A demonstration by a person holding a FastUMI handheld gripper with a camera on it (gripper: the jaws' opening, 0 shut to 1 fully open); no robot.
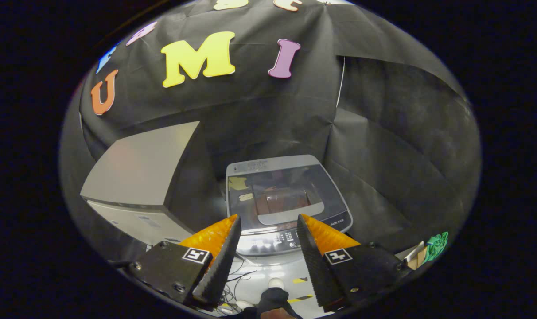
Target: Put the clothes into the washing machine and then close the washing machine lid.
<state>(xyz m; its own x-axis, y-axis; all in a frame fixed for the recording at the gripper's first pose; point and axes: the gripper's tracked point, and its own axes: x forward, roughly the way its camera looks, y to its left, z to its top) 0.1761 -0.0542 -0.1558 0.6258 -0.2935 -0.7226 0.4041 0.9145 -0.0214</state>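
Observation:
A top-loading washing machine (286, 201) stands on the floor below and beyond my fingers, with its glossy dark lid (290, 197) lying flat and shut. Its control panel (275, 239) shows in the gap between my fingertips. My gripper (268, 219) hangs high above the machine, open, with nothing between its fingers. A bit of green cloth (437, 246) lies on something cardboard-like off to the right of the right finger. A dark sleeve (273, 301) shows low between the fingers.
A large grey cabinet (140, 177) stands left of the washing machine. Black cloth walls close in behind and to the right. Cables (237, 277) lie on the pale floor in front of the machine, beside yellow-black tape marks (300, 280).

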